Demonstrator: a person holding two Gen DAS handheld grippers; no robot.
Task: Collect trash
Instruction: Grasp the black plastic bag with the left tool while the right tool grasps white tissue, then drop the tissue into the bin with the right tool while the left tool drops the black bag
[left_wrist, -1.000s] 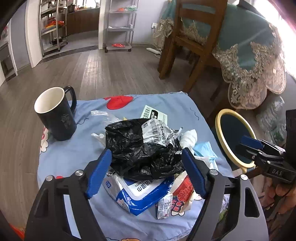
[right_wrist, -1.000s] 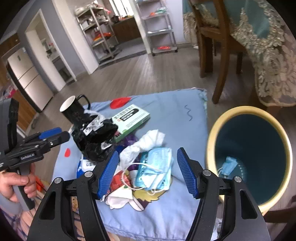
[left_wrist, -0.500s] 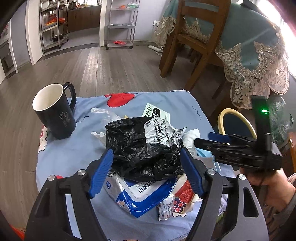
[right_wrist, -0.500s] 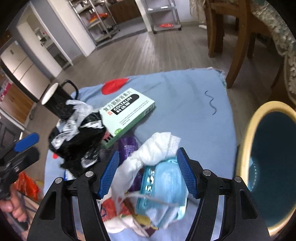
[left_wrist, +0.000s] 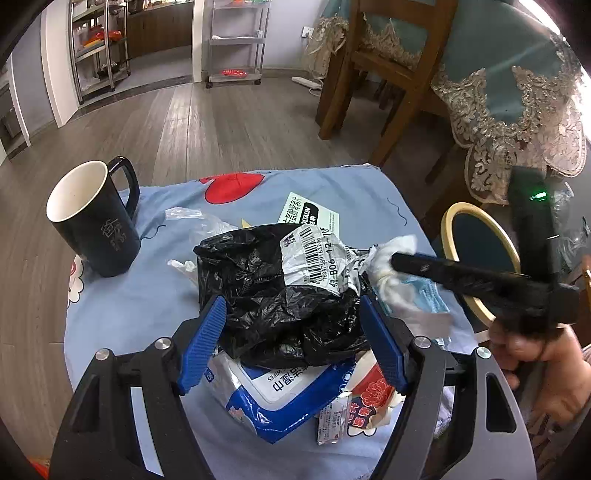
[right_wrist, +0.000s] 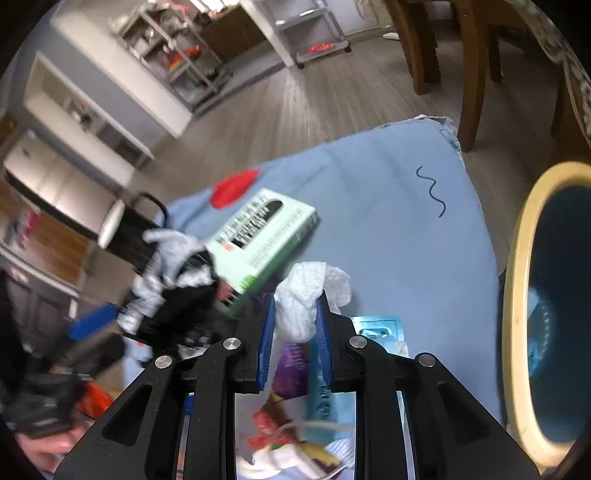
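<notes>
From the left wrist view, the left gripper (left_wrist: 291, 343) hangs wide open over the heap of rubbish on the blue patterned cloth (left_wrist: 147, 306). A crumpled black plastic bag (left_wrist: 273, 295), glossy and creased, with a white barcode label stuck across its top, lies between the two ribbed blue pads (left_wrist: 201, 343), but neither pad presses on it. Under the bag, nearer the camera, lies a soft blue and white wipes pack (left_wrist: 280, 395), and to its right a torn red and white wrapper (left_wrist: 369, 402). Beyond the bag a pale green carton (left_wrist: 314, 214) lies flat. At far left a dark mug (left_wrist: 94, 221) with a white inside stands upright on the cloth. To the right, the right gripper (left_wrist: 393, 260) reaches in from a hand (left_wrist: 535, 365), its tip at a wad of white tissue (left_wrist: 391, 266) beside a pale blue face mask (left_wrist: 424, 291). Past the cloth's right edge stands a round bin (left_wrist: 448, 221) with a cream rim and dark blue inside.

From the right wrist view, which is blurred on the left, the right gripper (right_wrist: 294, 325) is closing, and the tissue (right_wrist: 310, 291), soft and wrinkled, sits squeezed between its blue pads (right_wrist: 267, 336). The face mask (right_wrist: 376, 325) lies just right of and under the fingers. The green carton (right_wrist: 266, 236) lies far left of the tissue, the black bag (right_wrist: 177, 306) further left. The bin (right_wrist: 517, 280) stands at the right.
</notes>
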